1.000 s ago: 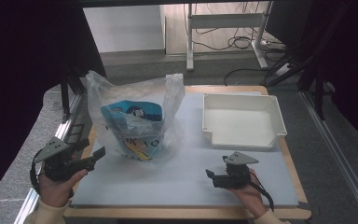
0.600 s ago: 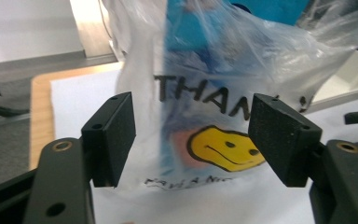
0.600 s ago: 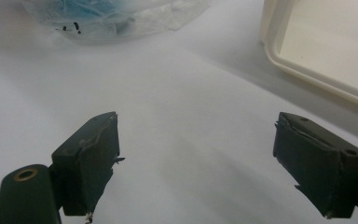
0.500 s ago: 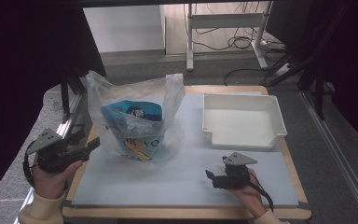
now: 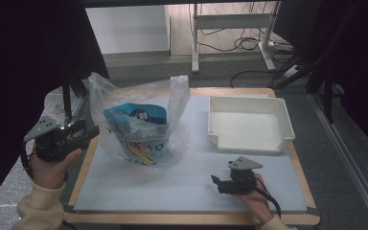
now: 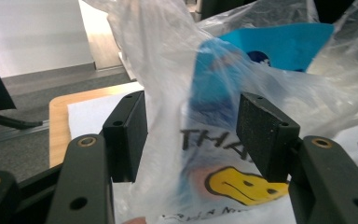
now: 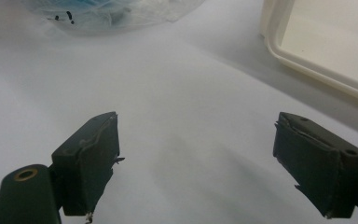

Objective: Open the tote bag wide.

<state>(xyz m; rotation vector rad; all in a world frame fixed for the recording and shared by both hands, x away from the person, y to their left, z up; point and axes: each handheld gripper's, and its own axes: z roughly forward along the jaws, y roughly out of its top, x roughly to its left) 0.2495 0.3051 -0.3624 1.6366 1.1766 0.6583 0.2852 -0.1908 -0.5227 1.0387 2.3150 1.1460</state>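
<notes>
Black rubber pads of the right gripper point(image 5: 216, 182) stand spread wide over the pale grey mat point(image 5: 182, 187), nothing between them, resting nearest the person. Farther out, the left gripper point(image 5: 92, 132) has just been closing its jaws, with a fold of the thin clear plastic bag point(image 5: 139, 120) between the pads (not yet pinched, as far as the left gripper view tells). The bag stands at the mat's left, a blue packet point(image 5: 135, 117) inside. Beyond, the white rectangular tray point(image 5: 282, 122) waits. The film is slippery: a shallow pinch could slide off, or drag the bag over.
</notes>
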